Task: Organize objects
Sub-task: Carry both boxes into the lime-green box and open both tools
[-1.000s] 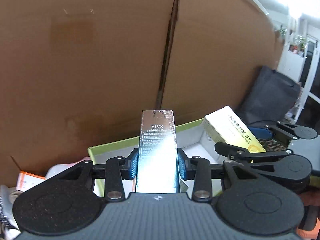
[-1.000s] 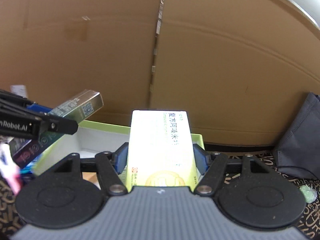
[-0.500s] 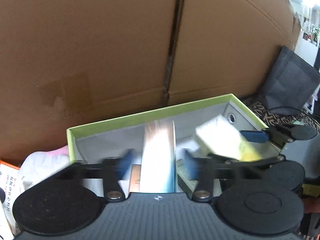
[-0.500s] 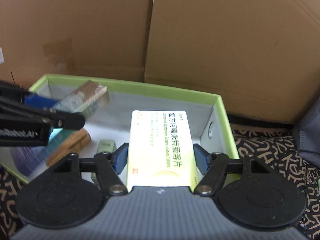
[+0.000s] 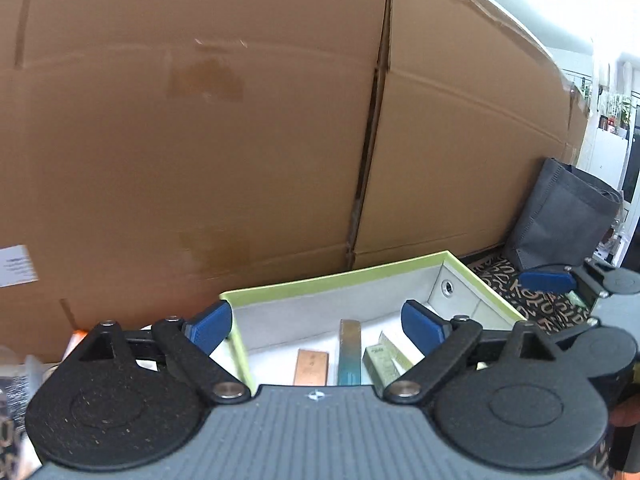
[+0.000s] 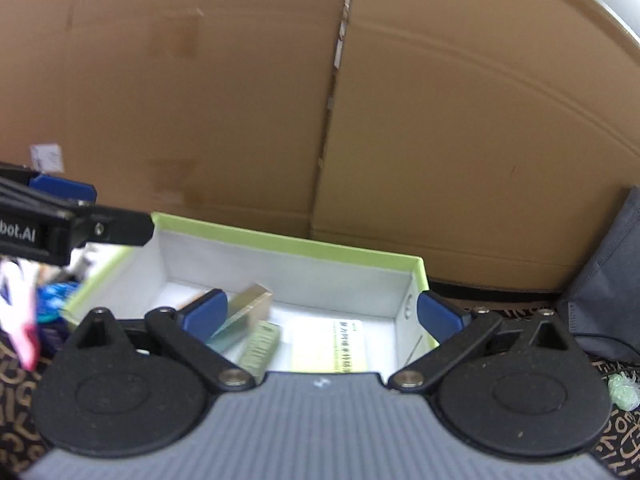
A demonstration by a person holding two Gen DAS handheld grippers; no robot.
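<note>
Both boxes dropped; silver box (image 5: 349,354) lies lengthwise in tray (image 5: 352,276).

Home-like storage corner, big cardboard boxes (image 5: 240,140), patterned cloth (image 6: 16,432), grey fabric bag (image 5: 560,216)

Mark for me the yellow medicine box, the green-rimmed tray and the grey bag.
yellow medicine box (image 6: 329,346), right wrist view, on its printed top face.
green-rimmed tray (image 6: 288,246), right wrist view, on its far green rim.
grey bag (image 5: 560,216), left wrist view, on its front fabric panel.
</note>
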